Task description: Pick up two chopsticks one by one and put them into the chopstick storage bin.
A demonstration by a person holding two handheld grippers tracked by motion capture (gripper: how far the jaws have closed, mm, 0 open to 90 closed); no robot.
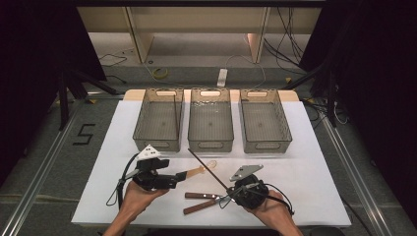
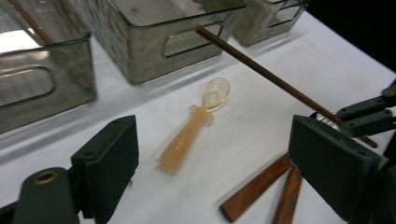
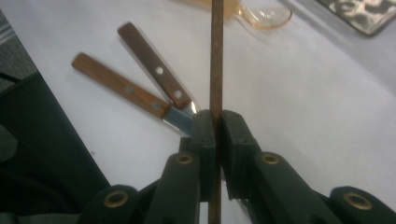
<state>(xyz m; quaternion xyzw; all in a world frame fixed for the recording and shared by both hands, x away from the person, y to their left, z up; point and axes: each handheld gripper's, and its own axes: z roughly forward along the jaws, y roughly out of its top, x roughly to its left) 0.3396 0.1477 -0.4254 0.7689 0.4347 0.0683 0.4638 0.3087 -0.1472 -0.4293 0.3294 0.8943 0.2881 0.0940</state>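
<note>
I have the right gripper clenched on a thin brown stick, which slants up from the white sheet toward the middle bin. My left gripper stands released above an orange spoon lying in front of that bin. Two wooden-handled knives rest nearer me. Behind the bin, cables trail over grey floor.

Lab recording bay, black curtains, aluminium floor rails, loose cables, white-covered table
</note>
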